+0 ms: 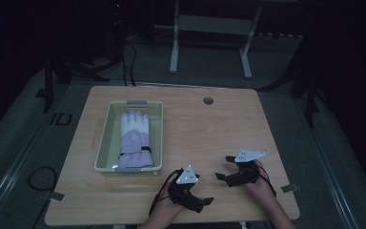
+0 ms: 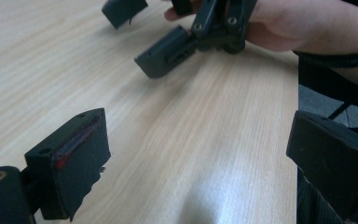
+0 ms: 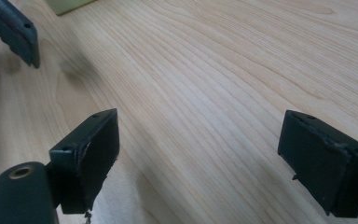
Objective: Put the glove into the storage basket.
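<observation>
A white and lavender glove lies lengthwise in a pale green basket on the left half of the wooden table. My left gripper rests near the front edge, open, with bare wood between its jaws. Just to its right, my right gripper is also open, jaws pointing left toward the other, with nothing between them. In the left gripper view the right gripper and the hand holding it appear ahead. One left fingertip shows in the right gripper view.
A corner of the basket sits beyond the right gripper's jaws. There is a round cable hole near the table's far edge. A white frame stand is on the floor behind, and cables lie on the floor at left.
</observation>
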`<control>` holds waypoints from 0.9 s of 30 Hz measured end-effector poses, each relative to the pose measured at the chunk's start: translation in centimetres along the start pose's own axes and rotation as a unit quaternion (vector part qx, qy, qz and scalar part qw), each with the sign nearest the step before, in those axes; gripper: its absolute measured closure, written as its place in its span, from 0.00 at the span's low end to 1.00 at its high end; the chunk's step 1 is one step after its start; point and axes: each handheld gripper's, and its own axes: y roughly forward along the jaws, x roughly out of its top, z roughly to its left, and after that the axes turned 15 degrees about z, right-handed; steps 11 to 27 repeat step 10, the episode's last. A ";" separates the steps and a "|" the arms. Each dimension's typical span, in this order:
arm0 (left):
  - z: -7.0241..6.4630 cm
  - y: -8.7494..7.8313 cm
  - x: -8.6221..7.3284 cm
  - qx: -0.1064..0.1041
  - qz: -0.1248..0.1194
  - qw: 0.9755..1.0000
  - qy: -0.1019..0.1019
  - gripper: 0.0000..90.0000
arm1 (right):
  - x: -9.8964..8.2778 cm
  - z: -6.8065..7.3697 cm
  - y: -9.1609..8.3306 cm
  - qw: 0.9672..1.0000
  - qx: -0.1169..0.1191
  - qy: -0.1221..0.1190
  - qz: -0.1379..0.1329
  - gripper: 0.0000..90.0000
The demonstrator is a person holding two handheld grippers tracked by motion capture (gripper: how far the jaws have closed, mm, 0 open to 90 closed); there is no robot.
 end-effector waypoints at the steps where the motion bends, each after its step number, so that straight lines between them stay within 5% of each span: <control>1: 0.0 0.1 -0.1 0.000 0.001 1.000 0.001 0.07 | 0.0 -0.1 0.0 1.000 -0.001 0.002 0.002 0.14; 8: -0.2 0.3 -0.4 -0.001 0.000 1.000 0.014 0.07 | 0.0 -0.1 0.0 1.000 -0.002 0.000 0.003 0.14; 27: -0.1 0.3 -0.4 -0.003 0.003 1.000 0.013 0.07 | 0.0 0.0 0.1 1.000 -0.006 -0.002 0.005 0.14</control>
